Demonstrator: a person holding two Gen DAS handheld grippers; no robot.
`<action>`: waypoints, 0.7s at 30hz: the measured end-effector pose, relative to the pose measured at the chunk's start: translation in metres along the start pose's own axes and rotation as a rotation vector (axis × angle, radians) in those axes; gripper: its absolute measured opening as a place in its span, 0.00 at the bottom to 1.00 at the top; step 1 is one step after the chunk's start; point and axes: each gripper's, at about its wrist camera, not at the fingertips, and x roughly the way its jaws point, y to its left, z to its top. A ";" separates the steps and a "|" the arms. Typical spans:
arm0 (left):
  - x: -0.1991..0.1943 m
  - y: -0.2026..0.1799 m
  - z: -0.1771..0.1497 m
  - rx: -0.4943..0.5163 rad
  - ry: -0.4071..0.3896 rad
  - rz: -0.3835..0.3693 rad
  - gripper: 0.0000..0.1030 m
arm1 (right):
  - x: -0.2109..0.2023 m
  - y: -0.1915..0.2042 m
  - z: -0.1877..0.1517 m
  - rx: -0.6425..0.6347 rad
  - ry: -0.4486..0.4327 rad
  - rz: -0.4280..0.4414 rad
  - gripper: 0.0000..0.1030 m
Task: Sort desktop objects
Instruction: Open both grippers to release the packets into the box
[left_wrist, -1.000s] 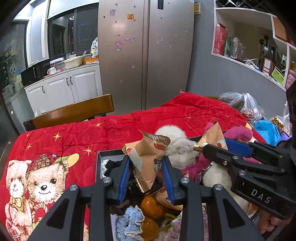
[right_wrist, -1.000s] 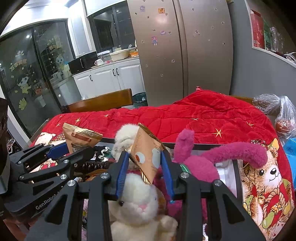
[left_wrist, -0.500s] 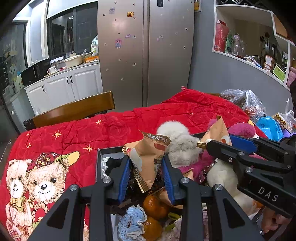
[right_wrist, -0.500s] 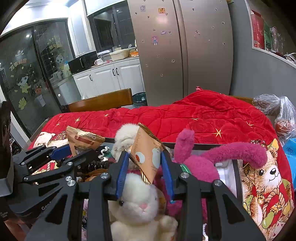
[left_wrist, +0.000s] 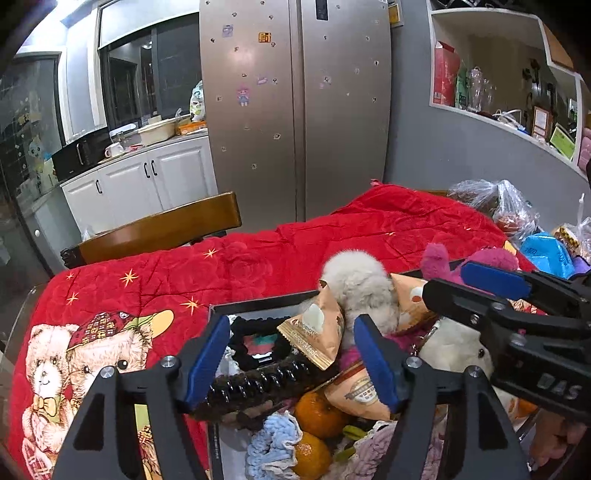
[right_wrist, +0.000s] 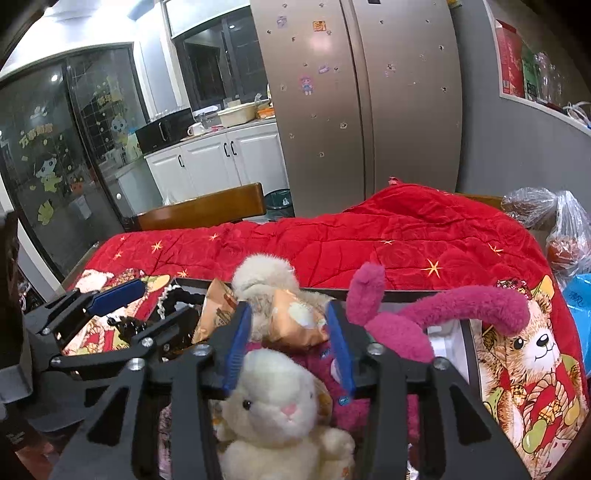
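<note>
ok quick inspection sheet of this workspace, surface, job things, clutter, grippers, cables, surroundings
surface: red quilted cover with teddy bear print; a black-rimmed box sits on it.
job's things: two tan snack packets lie in the box against a grey plush; white bunny plush, magenta plush, oranges, black hair claw.
clutter: plastic bags and a blue pack at the far right.
grippers: left gripper and right gripper both opening, pads clear of the packets.
cables: white cable on the wall shelf.
surroundings: fridge, white cabinets, wooden chair.
</note>
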 end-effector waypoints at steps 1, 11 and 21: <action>0.000 0.000 0.000 -0.003 0.002 -0.005 0.70 | -0.001 -0.001 0.001 0.005 -0.006 0.016 0.61; 0.003 -0.012 -0.001 0.070 0.009 0.007 0.74 | -0.008 0.005 0.003 -0.002 -0.020 0.027 0.81; 0.005 -0.010 0.000 0.067 0.017 0.029 0.74 | -0.006 0.006 0.003 -0.012 -0.014 -0.004 0.82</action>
